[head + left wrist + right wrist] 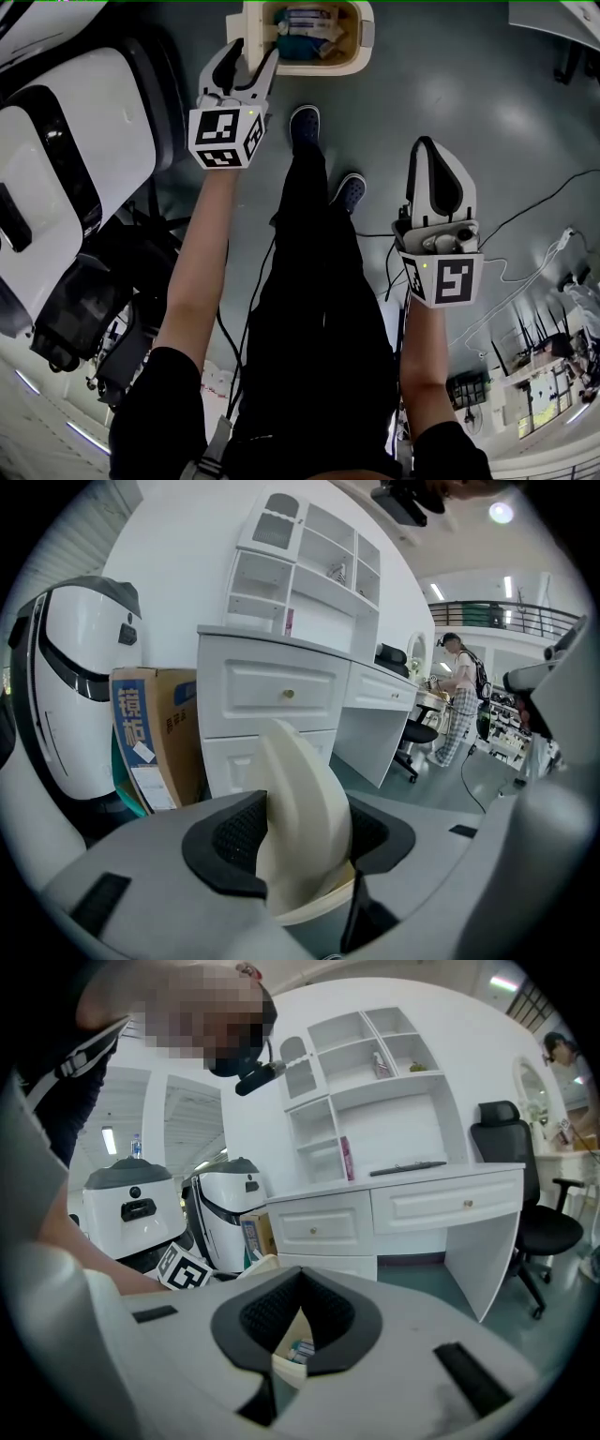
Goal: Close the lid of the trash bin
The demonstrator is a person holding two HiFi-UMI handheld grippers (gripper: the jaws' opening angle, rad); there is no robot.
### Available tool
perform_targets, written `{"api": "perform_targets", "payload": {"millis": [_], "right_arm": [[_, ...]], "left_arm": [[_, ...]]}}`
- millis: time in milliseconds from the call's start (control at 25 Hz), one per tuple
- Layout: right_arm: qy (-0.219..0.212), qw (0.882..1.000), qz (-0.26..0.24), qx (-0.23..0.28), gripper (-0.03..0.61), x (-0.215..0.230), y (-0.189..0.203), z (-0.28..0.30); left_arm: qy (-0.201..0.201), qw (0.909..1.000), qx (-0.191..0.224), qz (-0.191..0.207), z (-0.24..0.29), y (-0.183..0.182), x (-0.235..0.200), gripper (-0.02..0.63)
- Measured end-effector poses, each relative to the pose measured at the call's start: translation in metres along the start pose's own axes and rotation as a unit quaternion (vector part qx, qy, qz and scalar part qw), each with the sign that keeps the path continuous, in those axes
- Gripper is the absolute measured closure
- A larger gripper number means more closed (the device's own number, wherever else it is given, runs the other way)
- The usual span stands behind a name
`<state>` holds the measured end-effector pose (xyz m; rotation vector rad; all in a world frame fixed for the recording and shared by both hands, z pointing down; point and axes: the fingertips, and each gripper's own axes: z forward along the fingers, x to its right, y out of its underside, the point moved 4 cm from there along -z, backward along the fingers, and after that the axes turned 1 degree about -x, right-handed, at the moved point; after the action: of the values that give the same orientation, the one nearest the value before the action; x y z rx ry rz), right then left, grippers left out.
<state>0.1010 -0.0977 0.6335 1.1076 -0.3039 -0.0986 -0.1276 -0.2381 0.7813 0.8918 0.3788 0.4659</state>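
down past the person's forward shoe (306,122), on the grey floor, working at the cream trash bin (364,37), its mouth gaping and packets of rubbish (305,23) showing inside. reaching the left gripper (253,56) to the bin's left edge and pinching the lid (302,808) there, with both dark pads pressing on the cream panel from either side, seen edge-on and standing close to upright in the left gripper view. hanging the right gripper (429,152) well apart from the bin, nearer the body, jaws together at the tips and nothing between them. glimpsing only the bin and its rubbish through the slot under the pads in the right gripper view. passing over the white desk (281,691) with drawers, the cardboard box (155,742) beside it and the rounded white machines (66,169) on the left as no part of the job.

judging the step as the start of the closing swing: lid grasped, not yet lowered, task barely under way. calling next for swinging the left gripper over toward the bin's mouth along the hinge's arc, presumably from that left edge, letting the wrist turn with the panel rather than forcing it flat. then easing the pads apart once the lid is sitting on the rim. probably needing no help from the right gripper, unless the light-looking bin starts sliding.
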Motion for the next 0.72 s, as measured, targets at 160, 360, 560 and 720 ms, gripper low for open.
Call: {"api": "perform_targets", "payload": {"millis": [160, 360, 560, 720], "right_arm": [[0.01, 1.0, 0.007, 0.001, 0.573, 0.006, 0.003, -0.006], [0.019, 1.0, 0.016, -0.006, 0.572, 0.012, 0.01, -0.012], [0.024, 0.999, 0.021, -0.006, 0.572, 0.016, 0.015, -0.016], [0.028, 0.999, 0.025, -0.006, 0.572, 0.02, 0.018, -0.017]], "left_arm": [[-0.007, 0.9997, -0.009, 0.023, 0.006, 0.001, 0.01, 0.392], [-0.018, 0.9985, -0.012, 0.05, 0.015, 0.002, 0.026, 0.39], [-0.01, 0.9969, -0.017, 0.076, 0.023, 0.005, 0.042, 0.376], [0.004, 0.9956, -0.02, 0.092, 0.028, 0.009, 0.05, 0.364]]}}
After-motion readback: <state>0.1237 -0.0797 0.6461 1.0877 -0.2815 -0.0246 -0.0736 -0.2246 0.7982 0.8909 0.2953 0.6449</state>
